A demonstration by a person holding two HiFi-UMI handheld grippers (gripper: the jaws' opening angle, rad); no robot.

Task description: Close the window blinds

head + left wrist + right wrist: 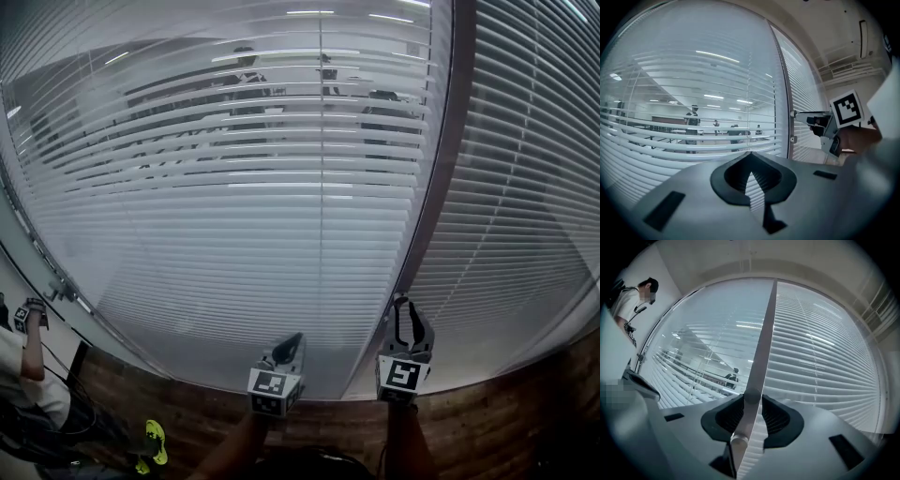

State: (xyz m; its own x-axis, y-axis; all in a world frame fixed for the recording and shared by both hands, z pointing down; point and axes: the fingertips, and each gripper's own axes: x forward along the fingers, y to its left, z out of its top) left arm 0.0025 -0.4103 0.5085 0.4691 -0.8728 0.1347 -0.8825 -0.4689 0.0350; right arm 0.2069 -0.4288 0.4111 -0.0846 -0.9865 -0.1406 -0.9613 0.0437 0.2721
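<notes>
We count two blinds side by side. The left blind [234,234] fills most of the head view, and its upper slats are tilted enough that we see a lit room and some figures [692,123] through them; lower down its slats look closed. The right blind [525,187] takes the right edge of the frame and its slats lie flat. A dark window post [441,141] runs between the two.

One pale wand [759,357] hangs in front of the blinds, and in the right gripper view it crosses the middle of the frame from top to bottom. The right gripper [752,398] has its fingers [780,420] apart, one on each side of the wand. We cannot tell whether either pad touches it. In the head view this gripper [405,302] sits at lower centre-right, its tips up against the foot of the post.

The left gripper [750,154] has its fingers [733,180] closed tip to tip, with nothing between them. It sits at lower centre of the head view [295,337], short of the left blind.

We count two marker cubes, one on each gripper [272,386] [403,375]. One person [23,375] stands at the lower left edge.
</notes>
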